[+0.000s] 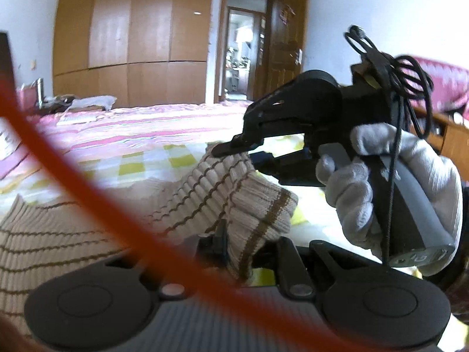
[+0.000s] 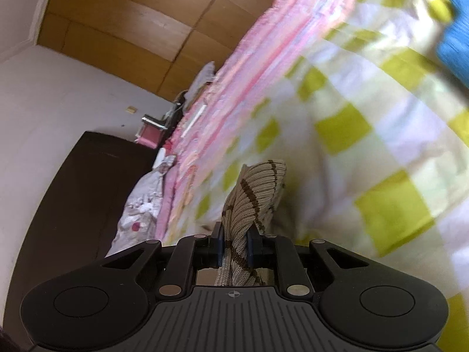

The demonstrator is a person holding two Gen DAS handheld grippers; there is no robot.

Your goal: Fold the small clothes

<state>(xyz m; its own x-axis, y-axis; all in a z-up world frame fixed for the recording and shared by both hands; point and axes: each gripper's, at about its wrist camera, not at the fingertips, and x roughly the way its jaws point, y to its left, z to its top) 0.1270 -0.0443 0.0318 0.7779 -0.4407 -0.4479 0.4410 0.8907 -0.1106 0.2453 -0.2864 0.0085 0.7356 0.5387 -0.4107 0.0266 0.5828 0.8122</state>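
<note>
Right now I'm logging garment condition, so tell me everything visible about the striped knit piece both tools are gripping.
The knit garment is beige ribbed fabric with thin brown stripes and one broader brown band near an edge. It looks soft, stretchy and bunched, not yet folded flat. It hangs lifted above the checked yellow-and-white bedsheet. The right tool is shut on a twisted bunch of it; the left tool pinches another part, with cloth draping over its left side.

Daylight fills my room, and the bedspread point(image 1: 316, 205) at right centre blows out white. An orange cord point(image 1: 88, 176) crossing the lower left is fully out of focus. My right view smears with motion blur; edges bend and darken.
</note>
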